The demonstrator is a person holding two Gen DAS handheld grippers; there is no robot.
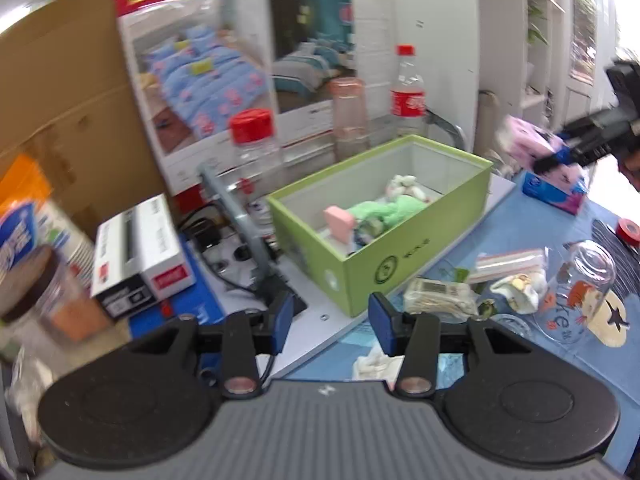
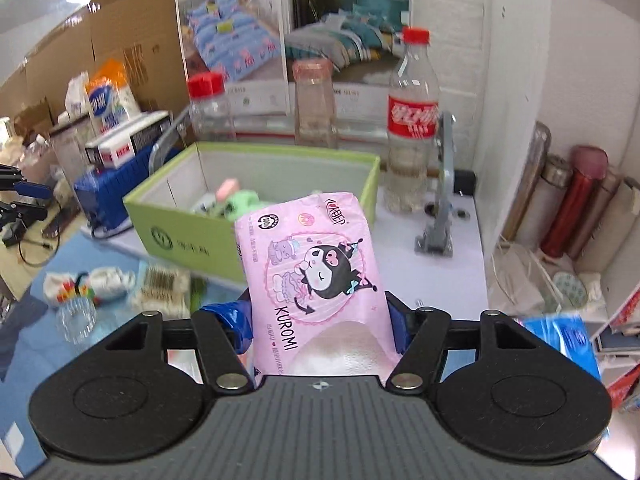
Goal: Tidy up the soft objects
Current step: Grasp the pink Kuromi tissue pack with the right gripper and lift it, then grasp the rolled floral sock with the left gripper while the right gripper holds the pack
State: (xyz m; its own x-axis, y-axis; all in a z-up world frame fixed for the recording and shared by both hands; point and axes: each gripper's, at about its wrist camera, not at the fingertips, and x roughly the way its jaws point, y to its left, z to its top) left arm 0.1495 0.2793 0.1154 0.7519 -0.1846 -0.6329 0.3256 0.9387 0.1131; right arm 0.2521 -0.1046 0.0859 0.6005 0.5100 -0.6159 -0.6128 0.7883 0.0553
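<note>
While the right gripper (image 2: 320, 320) pinches a pink tissue pack (image 2: 316, 276) between its jaws, the pack stands lifted above the tabletop (image 2: 460, 272), its long axis running away from the camera toward the green box (image 2: 192, 236), its far end tipped slightly left. Soft toys (image 1: 384, 208) lie inside that box. The left gripper (image 1: 330, 320) hangs over the tabletop edge, its jaws partly spread with nothing between them.
</note>
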